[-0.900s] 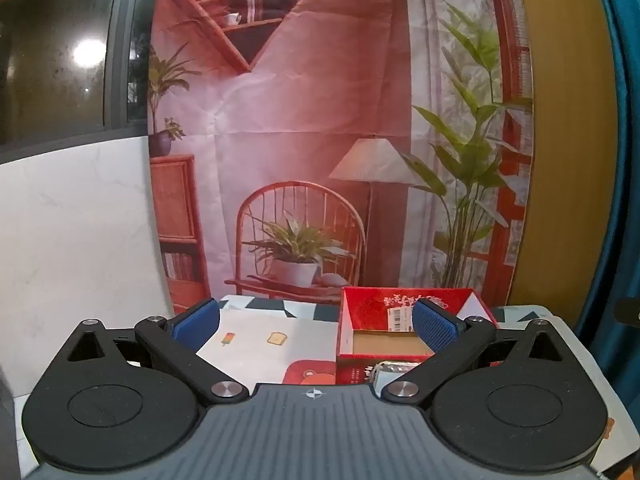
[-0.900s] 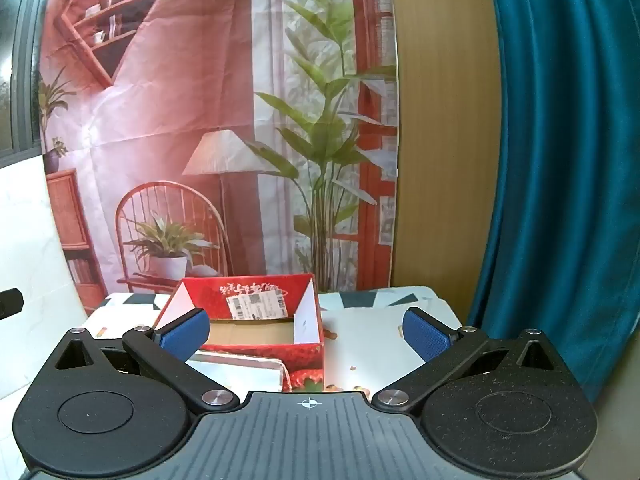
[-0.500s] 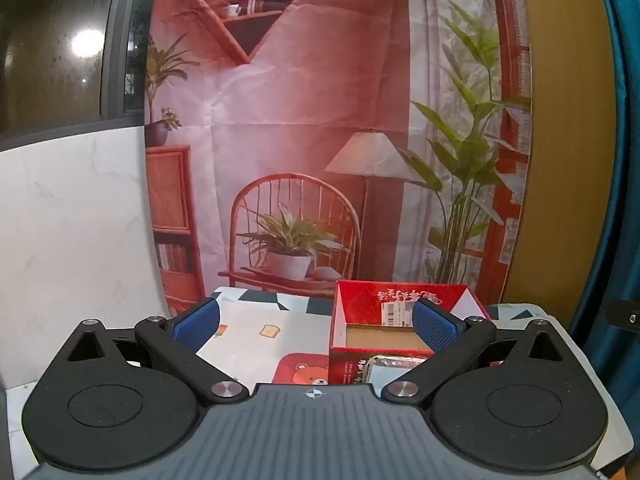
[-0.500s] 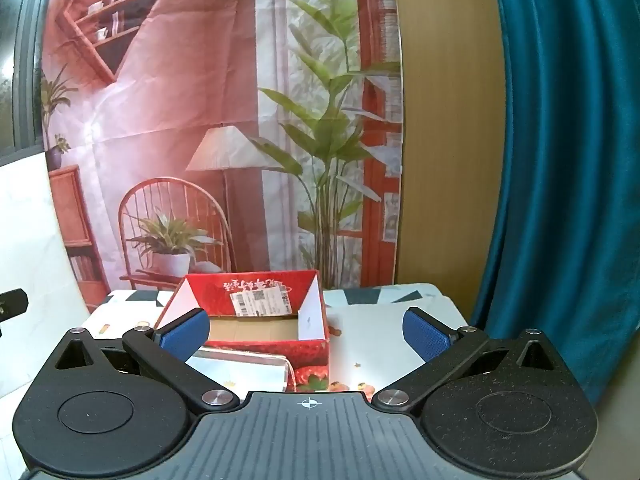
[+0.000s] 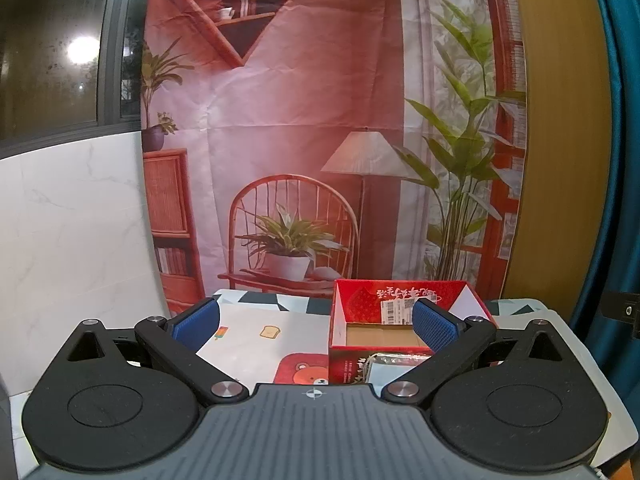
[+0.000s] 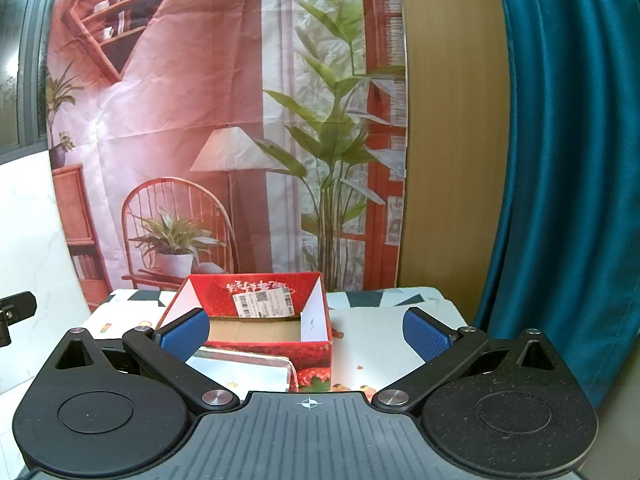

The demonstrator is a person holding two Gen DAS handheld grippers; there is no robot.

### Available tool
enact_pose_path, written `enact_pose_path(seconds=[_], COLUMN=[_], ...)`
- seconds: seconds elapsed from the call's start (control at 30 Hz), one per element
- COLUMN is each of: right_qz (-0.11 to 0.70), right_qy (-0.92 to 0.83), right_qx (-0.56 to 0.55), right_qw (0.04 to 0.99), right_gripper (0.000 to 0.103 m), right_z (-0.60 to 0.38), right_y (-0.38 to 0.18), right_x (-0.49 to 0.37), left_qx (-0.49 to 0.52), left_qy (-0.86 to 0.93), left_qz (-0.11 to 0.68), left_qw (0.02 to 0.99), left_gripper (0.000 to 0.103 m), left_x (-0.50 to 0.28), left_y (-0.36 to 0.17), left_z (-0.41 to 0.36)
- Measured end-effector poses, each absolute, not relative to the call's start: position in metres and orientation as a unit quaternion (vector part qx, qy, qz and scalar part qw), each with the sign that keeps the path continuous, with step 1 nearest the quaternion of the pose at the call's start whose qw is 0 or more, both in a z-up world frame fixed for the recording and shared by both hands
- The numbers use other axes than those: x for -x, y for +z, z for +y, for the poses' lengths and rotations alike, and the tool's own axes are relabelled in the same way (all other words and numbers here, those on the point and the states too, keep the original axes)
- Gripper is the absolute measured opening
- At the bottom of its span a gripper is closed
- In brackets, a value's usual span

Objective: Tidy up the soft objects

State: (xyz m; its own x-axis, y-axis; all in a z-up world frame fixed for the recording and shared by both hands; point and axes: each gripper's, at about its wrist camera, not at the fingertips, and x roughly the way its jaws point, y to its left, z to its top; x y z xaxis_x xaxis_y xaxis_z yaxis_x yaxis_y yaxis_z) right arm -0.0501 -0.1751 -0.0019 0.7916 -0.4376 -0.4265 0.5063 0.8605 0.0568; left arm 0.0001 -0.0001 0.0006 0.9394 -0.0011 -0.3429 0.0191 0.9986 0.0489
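Basically, the red box (image 6: 256,320) is sitting open-topped on the patterned tablecloth (image 6: 372,344), at about 11 o'clock from the right gripper (image 6: 306,330) and 1 o'clock from the left gripper (image 5: 316,322). It's showing a brown cardboard floor, white inner side walls, and a white barcode label (image 6: 264,300) on the far wall. A silvery soft packet (image 6: 244,370) is lying against its near side. Both grippers are standing wide apart, gripping nothing, hanging above the table.
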Motion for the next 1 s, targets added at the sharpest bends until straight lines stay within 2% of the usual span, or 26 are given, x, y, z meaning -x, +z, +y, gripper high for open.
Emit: enact_pose_path(seconds=[1.0], right_qz=[0.203], right_qy=[-0.247], right_qx=[-0.085], right_qw=[0.944], right_gripper=[0.103], right_z=[-0.177], right_y=[-0.0033], right_x=[0.0496], left_qx=[-0.024], left_qy=[-0.002], left_qz=[0.177], left_qw=[0.984], left_gripper=[0.103], left_x=[-0.0034], left_y=[-0.0055], left_z=[-0.0036])
